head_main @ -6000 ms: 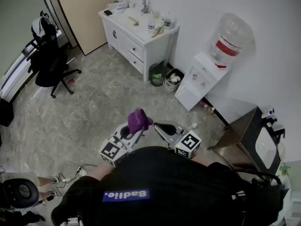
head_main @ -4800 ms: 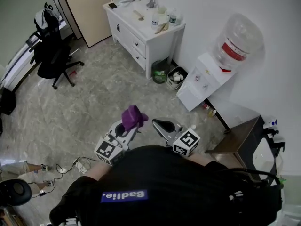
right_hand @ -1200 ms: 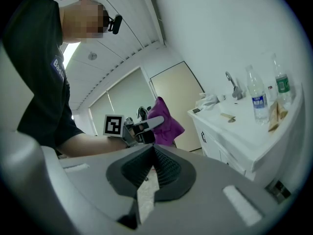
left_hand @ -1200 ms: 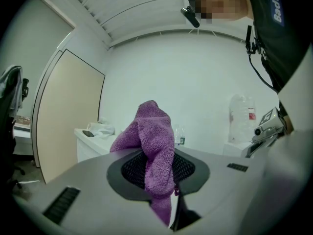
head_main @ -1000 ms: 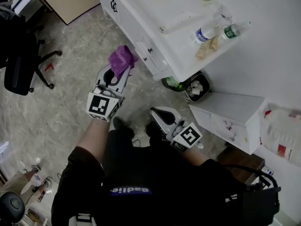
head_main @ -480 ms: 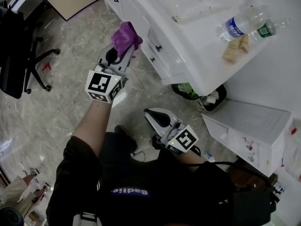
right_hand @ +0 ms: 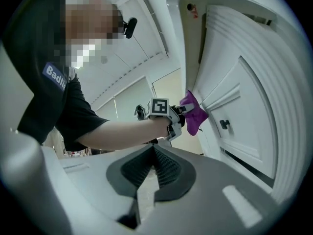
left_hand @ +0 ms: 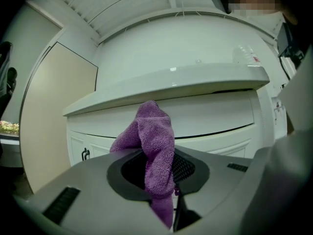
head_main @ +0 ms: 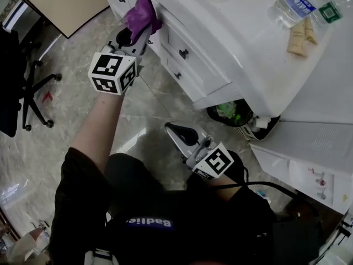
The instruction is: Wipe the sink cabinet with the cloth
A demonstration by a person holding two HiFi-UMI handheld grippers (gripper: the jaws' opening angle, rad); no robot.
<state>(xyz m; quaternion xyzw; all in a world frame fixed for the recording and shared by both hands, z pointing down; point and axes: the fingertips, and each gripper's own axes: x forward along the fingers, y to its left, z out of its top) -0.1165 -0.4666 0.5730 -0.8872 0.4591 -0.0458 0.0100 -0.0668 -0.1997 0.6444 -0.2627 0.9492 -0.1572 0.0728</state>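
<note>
Pinching a purple cloth point(head_main: 141, 11) in the left hand-held gripper point(head_main: 137, 32) at the upper left of the head view, jaws clamped on its lower fold, bunched top standing up past the tips. Pressing that bunch up against the front of the white sink cabinet point(head_main: 205, 73), just under the overhanging top edge and left of the drawer with a dark knob point(head_main: 183, 53). Reaching there with a bare forearm from a black sleeve. Holding the right hand-held gripper point(head_main: 172, 130) low at frame centre, well apart from the cloth, over the marbled floor point(head_main: 71, 109), jaws together with nothing between them, tips aimed toward the cabinet front. Resting on the cabinet top at upper right: two plastic bottles point(head_main: 292, 1) lying down and a beige tube point(head_main: 298, 42). Tucked below the cabinet's right end: a dark bin point(head_main: 229, 112) holding green and white scraps. Showing at far left: part of a black office chair point(head_main: 22, 87).
</note>
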